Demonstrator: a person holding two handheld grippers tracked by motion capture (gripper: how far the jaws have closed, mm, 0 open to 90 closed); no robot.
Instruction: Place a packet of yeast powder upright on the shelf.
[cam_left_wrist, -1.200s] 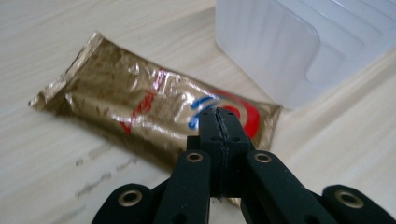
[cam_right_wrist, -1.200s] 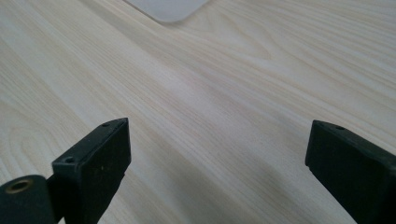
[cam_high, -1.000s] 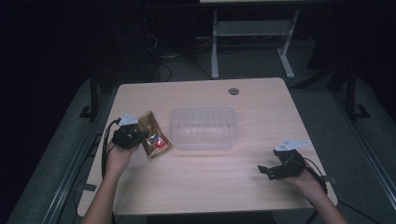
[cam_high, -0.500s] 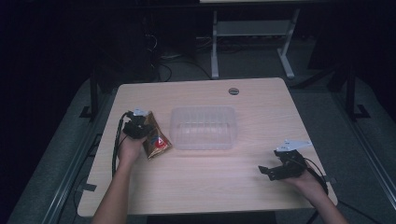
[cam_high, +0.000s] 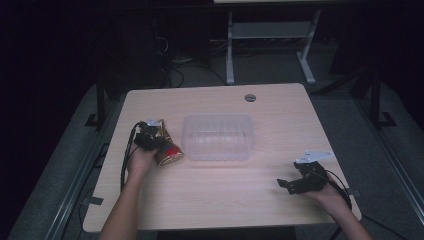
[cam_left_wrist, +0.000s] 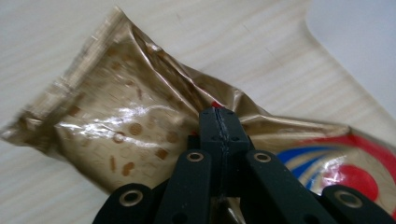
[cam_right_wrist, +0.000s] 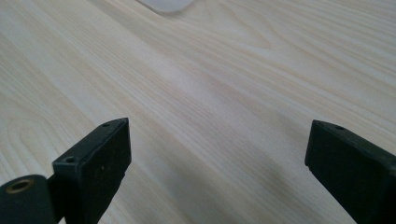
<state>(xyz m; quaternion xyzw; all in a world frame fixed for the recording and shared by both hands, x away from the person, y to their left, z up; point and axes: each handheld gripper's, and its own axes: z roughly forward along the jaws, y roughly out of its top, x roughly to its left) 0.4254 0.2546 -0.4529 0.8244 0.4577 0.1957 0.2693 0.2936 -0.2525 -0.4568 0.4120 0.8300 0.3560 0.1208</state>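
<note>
1. Right tongs (cam_high: 289, 184) sit nearest, low on the table (cam_high: 215, 200), with the jaws wide apart and nothing between them. My guess is that this hand just waits its turn.
2. Left tongs (cam_high: 156, 141) are farther up on the left side. Their jaws are pressed together and pinch a fold of the snack bag (cam_high: 167, 150).
3. I think the pinch is on the crinkly foil because it is thin and easy to grab there.
4. From the left gripper view, the snack bag (cam_left_wrist: 140, 126) is gold with little brown shapes, and it has a red and blue mark at one end. It lies slanted on the wood.
5. Just beside the bag is a clear plastic box (cam_high: 218, 136), open at the top and with nothing in it. The bag's corner is very near the box wall; I cannot tell if they touch.
6. I think the box sits in the middle so both hands can reach it, and the bag is probably going in there.
7. Far back in the table is a small round hole (cam_high: 250, 97).
8. Count: two tongs, one bag, one box, one table, one hole.
</note>
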